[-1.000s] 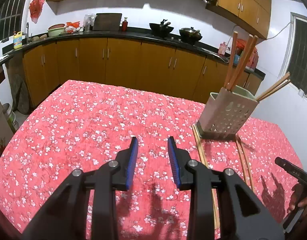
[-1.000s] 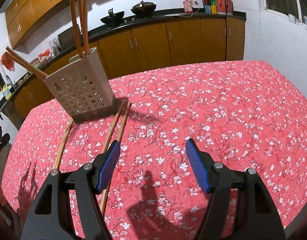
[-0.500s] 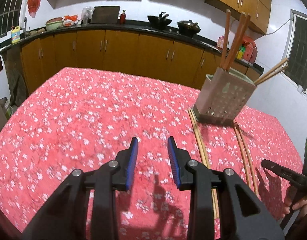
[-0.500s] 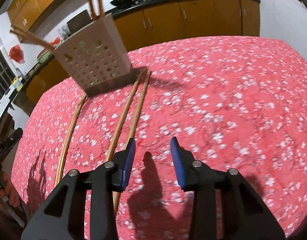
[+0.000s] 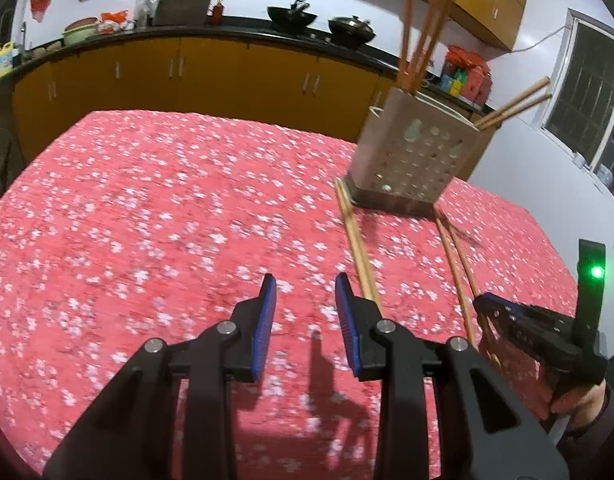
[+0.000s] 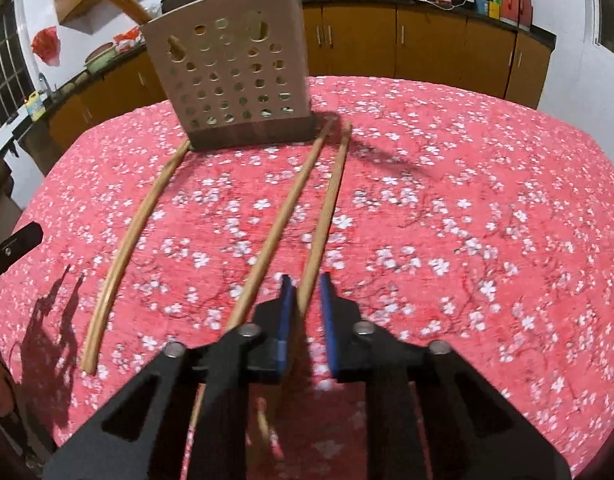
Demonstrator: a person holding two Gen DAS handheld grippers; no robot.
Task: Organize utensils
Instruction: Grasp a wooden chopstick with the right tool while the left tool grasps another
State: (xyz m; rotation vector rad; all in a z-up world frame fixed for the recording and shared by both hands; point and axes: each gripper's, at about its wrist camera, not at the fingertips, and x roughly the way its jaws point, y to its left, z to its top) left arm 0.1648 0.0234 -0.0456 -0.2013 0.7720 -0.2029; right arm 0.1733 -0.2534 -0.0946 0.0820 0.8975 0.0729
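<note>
The left gripper (image 5: pixel 301 300) points forward and downward over the table. Its two blue pads (image 5: pixel 265 320) stand apart with a moderate gap, and nothing is between them. The right gripper (image 6: pixel 305 300) also points downward, more steeply. Its blue pads are almost together and one chopstick (image 6: pixel 325 216) lies in the narrow gap between them; whether both pads press on it is not clear. In the left wrist view the right gripper (image 5: pixel 483 304) appears at the right edge, and the person's hand (image 5: pixel 579 400) holds its handle from below.
</note>
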